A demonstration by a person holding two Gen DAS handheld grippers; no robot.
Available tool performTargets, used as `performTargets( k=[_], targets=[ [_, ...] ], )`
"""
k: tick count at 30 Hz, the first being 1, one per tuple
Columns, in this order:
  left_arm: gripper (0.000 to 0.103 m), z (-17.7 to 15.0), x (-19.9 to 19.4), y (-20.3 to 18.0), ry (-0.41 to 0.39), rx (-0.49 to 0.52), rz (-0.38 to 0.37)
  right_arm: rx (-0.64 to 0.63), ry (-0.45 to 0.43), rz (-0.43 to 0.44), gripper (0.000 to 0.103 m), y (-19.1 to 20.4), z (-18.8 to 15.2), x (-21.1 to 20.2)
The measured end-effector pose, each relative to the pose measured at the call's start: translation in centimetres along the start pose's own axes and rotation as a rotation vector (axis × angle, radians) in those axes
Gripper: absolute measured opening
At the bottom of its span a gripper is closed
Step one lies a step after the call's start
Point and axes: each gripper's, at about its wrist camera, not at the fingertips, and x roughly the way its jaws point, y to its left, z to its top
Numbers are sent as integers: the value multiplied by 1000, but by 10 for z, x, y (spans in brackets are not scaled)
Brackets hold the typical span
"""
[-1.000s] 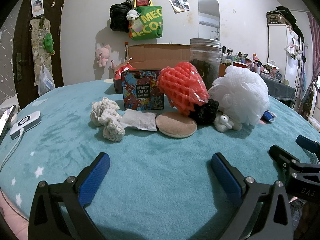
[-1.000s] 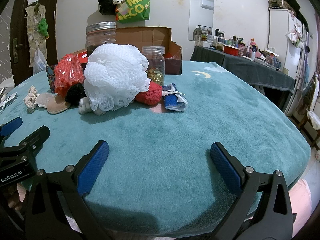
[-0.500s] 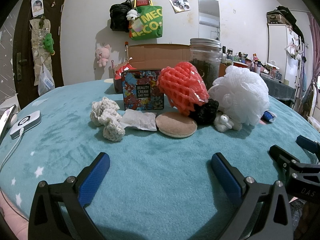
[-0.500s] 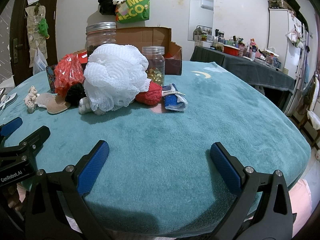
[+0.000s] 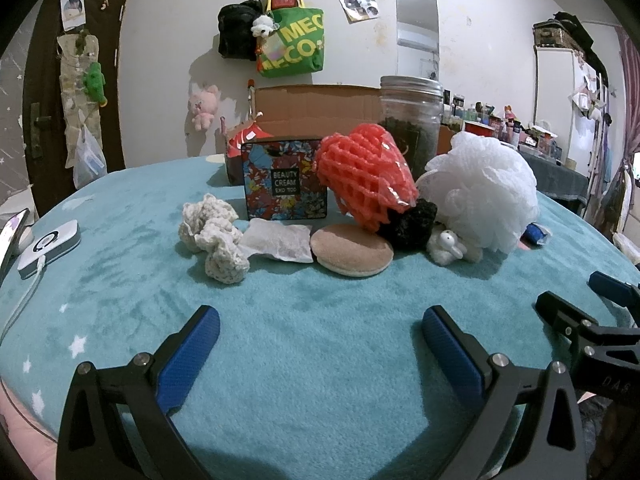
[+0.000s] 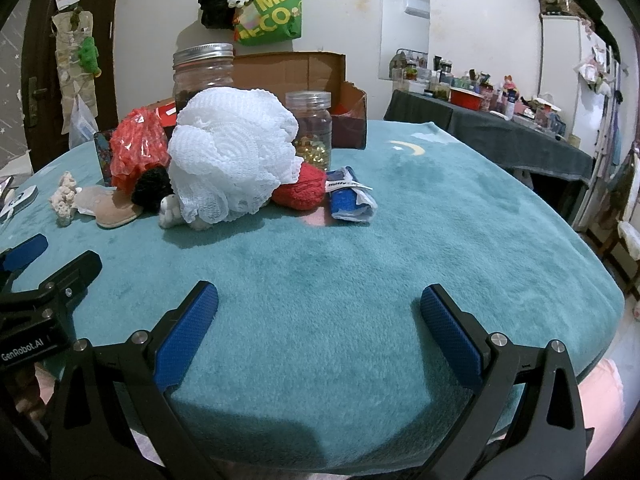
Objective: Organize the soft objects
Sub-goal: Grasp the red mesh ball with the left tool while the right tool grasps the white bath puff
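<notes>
Soft objects lie in a row on the teal table cover (image 5: pixel 320 340): a cream crochet piece (image 5: pixel 214 232), a white sachet (image 5: pixel 280 238), a tan round puff (image 5: pixel 351 254), a red foam net (image 5: pixel 366 180), a black pom (image 5: pixel 412 222), a small white plush (image 5: pixel 450 246) and a big white bath pouf (image 5: pixel 482 192). The right wrist view adds a red knit ball (image 6: pixel 302 190) and a blue pack (image 6: pixel 350 200) beside the pouf (image 6: pixel 232 152). My left gripper (image 5: pixel 320 332) is open and empty, well short of the row. My right gripper (image 6: pixel 319 312) is open and empty too.
A floral tin (image 5: pixel 285 178), a tall jar (image 5: pixel 412 120), a smaller jar (image 6: pixel 312 128) and a cardboard box (image 5: pixel 316 106) stand behind the row. A white device with a cable (image 5: pixel 48 248) lies at the far left. The table edge drops off at the right (image 6: pixel 600 272).
</notes>
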Motion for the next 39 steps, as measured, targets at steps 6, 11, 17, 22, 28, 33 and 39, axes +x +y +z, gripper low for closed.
performTargets(
  k=[6, 11, 17, 22, 28, 33, 39],
  targets=[
    [103, 19, 7, 9, 4, -9, -14, 11, 17, 29, 103, -5, 17, 2],
    [103, 38, 3, 8, -17, 7, -40, 24, -11, 39, 103, -9, 27, -3],
    [103, 63, 4, 6, -32, 29, -77, 46, -39, 90, 103, -17, 54, -4],
    [103, 82, 13, 7, -11, 25, -123, 43, -51, 138, 103, -19, 77, 2],
    [103, 96, 31, 8, 44, 17, -172, 31, -18, 219, 103, -19, 93, 18],
    [94, 102, 47, 12, 96, -4, -202, -11, 28, 338, 103, -15, 104, 35],
    [66, 102, 61, 10, 175, -28, -300, 26, 107, 499, 100, -16, 110, 57]
  ],
)
